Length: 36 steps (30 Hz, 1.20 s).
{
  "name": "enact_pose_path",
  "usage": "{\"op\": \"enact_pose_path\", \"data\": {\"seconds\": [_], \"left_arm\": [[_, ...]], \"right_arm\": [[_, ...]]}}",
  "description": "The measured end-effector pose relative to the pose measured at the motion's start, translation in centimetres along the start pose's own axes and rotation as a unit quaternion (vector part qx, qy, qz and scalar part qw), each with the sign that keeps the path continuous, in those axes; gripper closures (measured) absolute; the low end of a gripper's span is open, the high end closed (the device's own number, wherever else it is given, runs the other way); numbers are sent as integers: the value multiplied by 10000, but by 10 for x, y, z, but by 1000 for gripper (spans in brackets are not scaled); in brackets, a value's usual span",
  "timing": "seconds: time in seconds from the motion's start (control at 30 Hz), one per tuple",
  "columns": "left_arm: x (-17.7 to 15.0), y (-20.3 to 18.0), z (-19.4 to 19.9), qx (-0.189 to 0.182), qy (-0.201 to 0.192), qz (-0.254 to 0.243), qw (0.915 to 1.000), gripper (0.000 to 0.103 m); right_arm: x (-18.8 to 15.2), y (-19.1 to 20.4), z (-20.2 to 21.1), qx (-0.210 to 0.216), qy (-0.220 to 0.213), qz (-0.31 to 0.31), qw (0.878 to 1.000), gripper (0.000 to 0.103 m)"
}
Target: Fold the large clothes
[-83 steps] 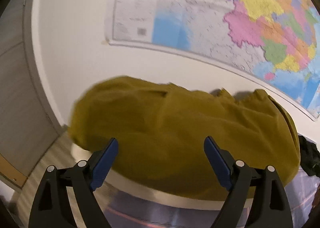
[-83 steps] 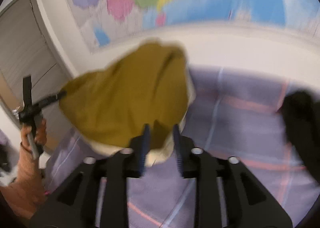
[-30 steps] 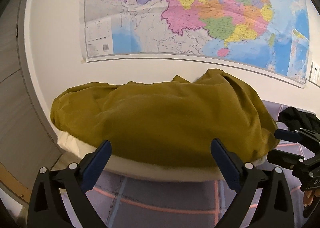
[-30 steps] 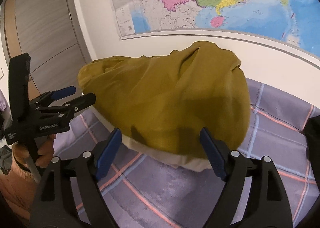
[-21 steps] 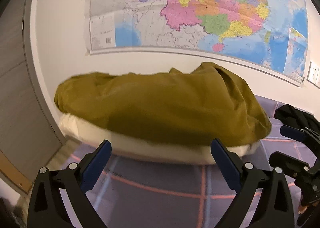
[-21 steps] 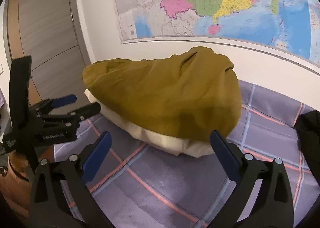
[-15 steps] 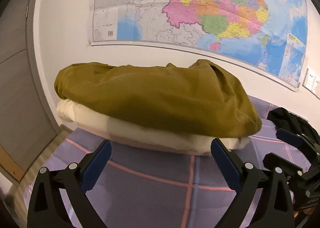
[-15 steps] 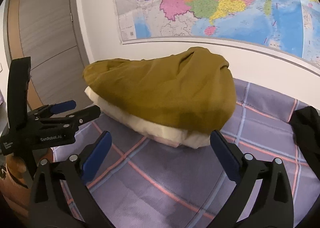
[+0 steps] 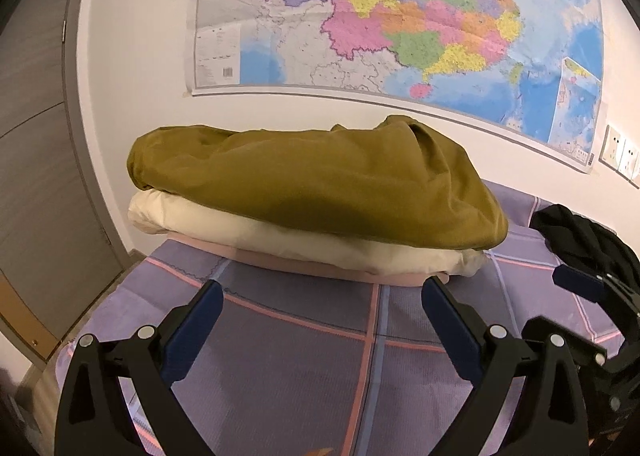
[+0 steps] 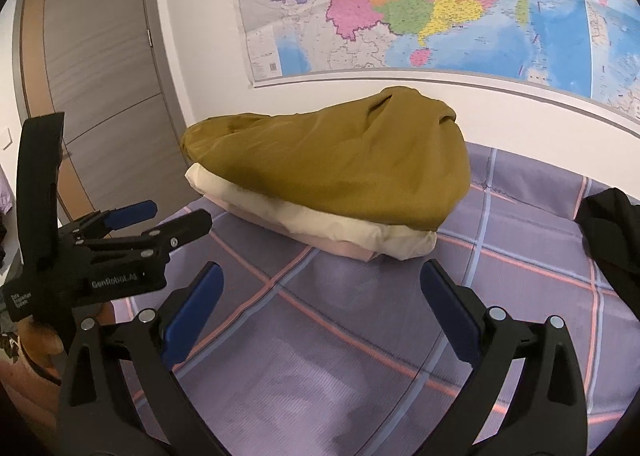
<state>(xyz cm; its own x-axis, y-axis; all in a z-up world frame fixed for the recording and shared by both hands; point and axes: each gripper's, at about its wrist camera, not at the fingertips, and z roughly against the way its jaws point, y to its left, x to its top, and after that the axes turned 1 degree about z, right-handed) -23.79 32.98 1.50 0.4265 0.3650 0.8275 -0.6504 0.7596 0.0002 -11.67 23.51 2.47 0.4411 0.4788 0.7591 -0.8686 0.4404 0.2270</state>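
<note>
A folded olive garment lies on top of a cream garment and a thin pink one, stacked on the purple plaid bed sheet against the wall. My left gripper stands open a little short of the stack, nothing between its blue pads. My right gripper is open wide and empty too, just in front of the stack. In the right wrist view the left gripper shows at the left, held by a hand.
A black garment lies crumpled on the sheet to the right of the stack. A large coloured map hangs on the white wall behind. A grey door stands at the left. Wall sockets sit at the far right.
The olive garment was let go and now rests on the stack. Both grippers have drawn back from it, so more plaid sheet shows. The right jaws went from nearly shut to wide open.
</note>
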Motion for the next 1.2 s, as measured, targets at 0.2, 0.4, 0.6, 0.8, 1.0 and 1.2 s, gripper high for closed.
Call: {"op": "enact_pose_path", "data": {"seconds": [0.2,0.4,0.6,0.8,1.0,1.2], "left_arm": [[-2,-6,11,106,-95,-138,9998,7],[-7,-10,18,69,-94,-158,9998,7],[-8,-10,21,104,-73,-116,9999,7],[-11,-10,24,111,-56,-115,9999,7],[-14,-9,22,115,42,-100,9999,7],[-17,-10,22,130,95,-92,9998,7]], "right_arm": [[-6,4,7,34,-6,-26,10000,6],[-10,7,13,66,-36,-34,10000,6],[-14,5,16,86,-42,-103,9999,6],[-16,6,18,142,-46,-108,9998,6],[-17,7,20,146,-56,-118,9998,6],[-18,8,22,144,-71,-122,9998,6]]}}
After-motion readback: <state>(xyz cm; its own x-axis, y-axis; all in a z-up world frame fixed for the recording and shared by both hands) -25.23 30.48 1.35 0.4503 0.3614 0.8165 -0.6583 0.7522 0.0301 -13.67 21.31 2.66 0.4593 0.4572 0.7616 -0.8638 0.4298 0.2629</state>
